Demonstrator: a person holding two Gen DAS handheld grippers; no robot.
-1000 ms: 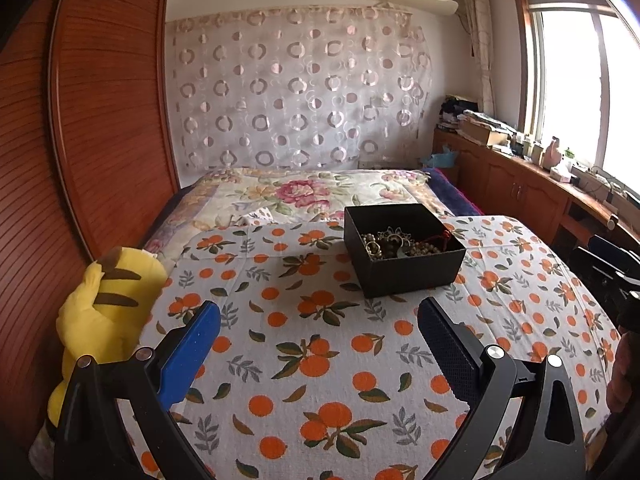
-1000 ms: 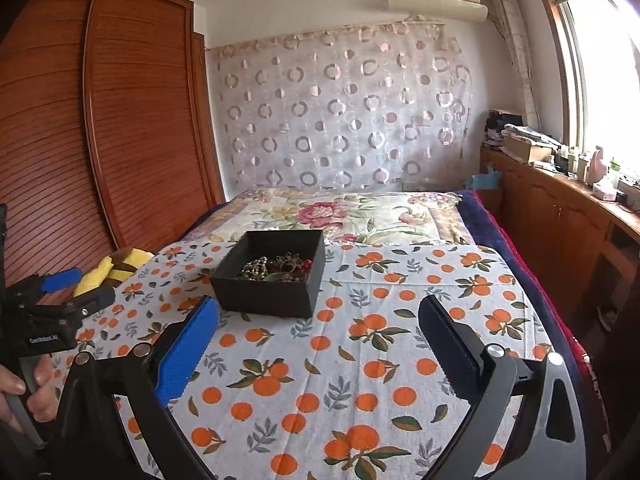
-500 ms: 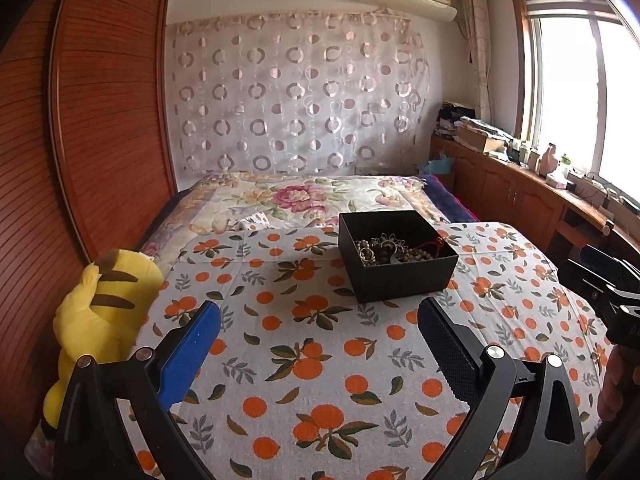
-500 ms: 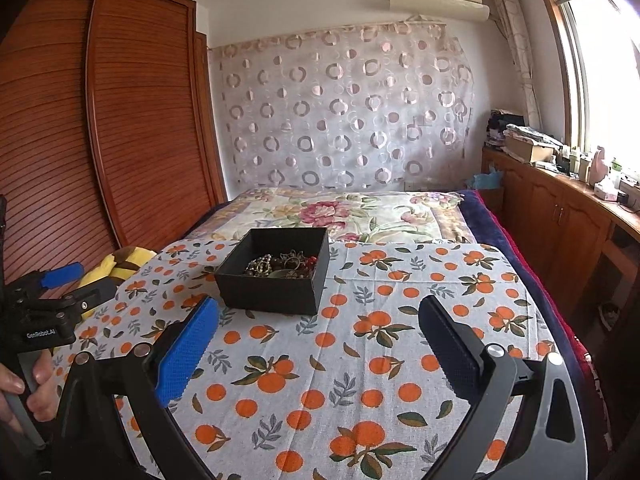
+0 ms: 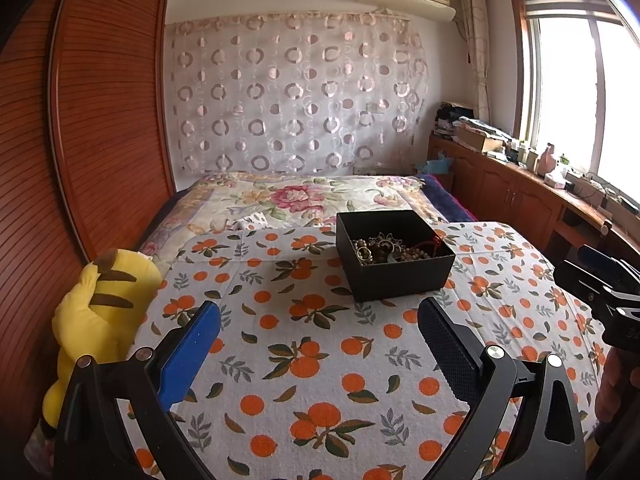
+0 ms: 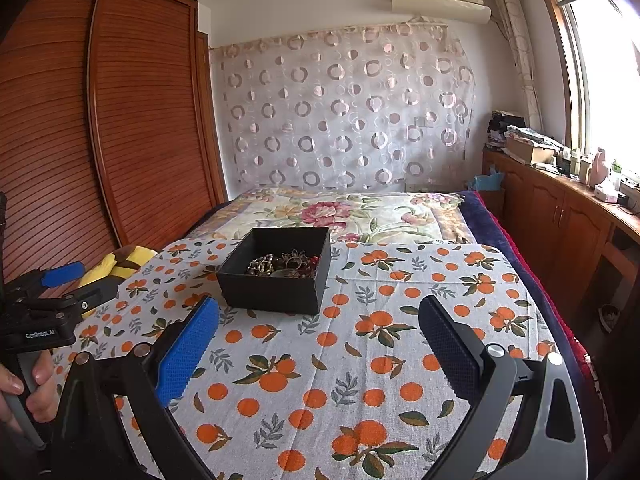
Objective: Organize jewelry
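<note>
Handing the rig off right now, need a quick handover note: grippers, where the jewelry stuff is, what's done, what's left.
Left gripper: open, empty, hovering above the orange-print cloth, short of the box.
Right gripper: open, empty, also hovering short of the box.
Open black square box sits on the cloth mid-bed, ahead of both grippers; a tangled pile of beaded jewelry lies inside it.
Done: nothing visible; no piece is out of the box.
Left: all of it. Probably reach into the box, lift pieces out and sort them.
</note>
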